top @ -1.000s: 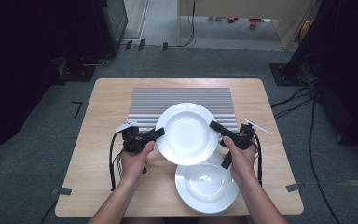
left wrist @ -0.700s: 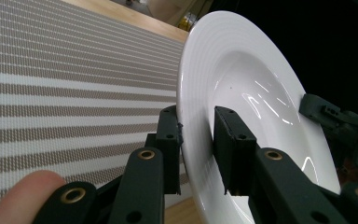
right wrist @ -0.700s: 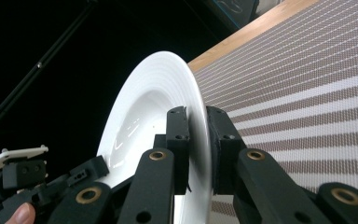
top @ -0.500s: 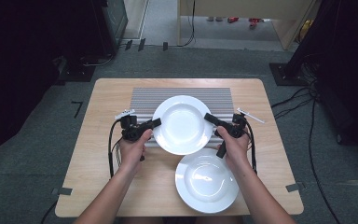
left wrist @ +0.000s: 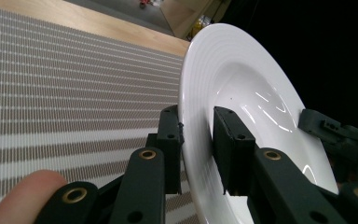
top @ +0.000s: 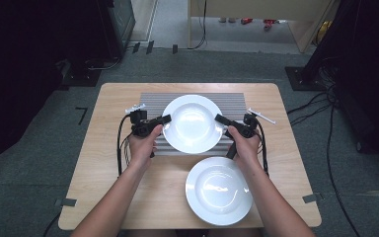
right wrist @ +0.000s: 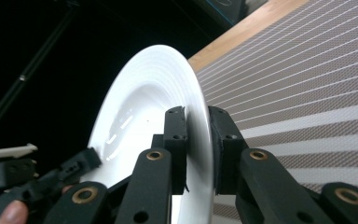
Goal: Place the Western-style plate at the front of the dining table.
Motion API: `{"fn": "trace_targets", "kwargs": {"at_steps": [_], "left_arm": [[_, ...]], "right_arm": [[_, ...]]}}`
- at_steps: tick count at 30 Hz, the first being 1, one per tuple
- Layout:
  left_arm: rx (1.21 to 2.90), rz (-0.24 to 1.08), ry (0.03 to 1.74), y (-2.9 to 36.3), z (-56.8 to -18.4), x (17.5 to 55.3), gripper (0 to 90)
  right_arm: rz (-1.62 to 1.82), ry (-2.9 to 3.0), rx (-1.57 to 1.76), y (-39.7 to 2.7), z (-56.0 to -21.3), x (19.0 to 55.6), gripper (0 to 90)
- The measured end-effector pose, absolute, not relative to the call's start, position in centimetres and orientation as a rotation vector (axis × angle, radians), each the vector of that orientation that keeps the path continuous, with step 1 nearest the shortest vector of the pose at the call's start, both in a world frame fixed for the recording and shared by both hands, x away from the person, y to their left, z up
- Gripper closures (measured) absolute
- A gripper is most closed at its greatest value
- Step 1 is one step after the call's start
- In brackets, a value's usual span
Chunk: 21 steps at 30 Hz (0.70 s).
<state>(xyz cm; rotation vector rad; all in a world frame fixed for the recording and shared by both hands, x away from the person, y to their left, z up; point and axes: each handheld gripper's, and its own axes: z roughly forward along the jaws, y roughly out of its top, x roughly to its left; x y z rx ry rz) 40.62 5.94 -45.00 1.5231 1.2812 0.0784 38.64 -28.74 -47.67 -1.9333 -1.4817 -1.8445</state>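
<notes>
While both forearms reach forward, left claw [top: 166,120] and right claw [top: 220,119] clamp the raised plate's [top: 192,123] opposite rims.

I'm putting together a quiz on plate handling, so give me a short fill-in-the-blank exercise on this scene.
1. The left gripper and the right gripper each clamp the rim of the same white ____.
2. The held plate is above a striped ____.
3. A second plate lies on the wooden ____, nearer the person.
4. The number of plates in the high view is ____.

Missing words: plate; mat; table; two
</notes>
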Motion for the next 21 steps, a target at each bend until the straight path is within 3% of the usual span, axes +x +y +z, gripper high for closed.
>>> {"fn": "trace_targets", "kwargs": {"at_steps": [21], "left_arm": [[1.477, 0.000, 1.399, 6.0, -48.3, 44.8, 73.8]], "right_arm": [[-1.769, -1.330, -1.994, -28.6, -50.4, 42.4, 82.8]]}}
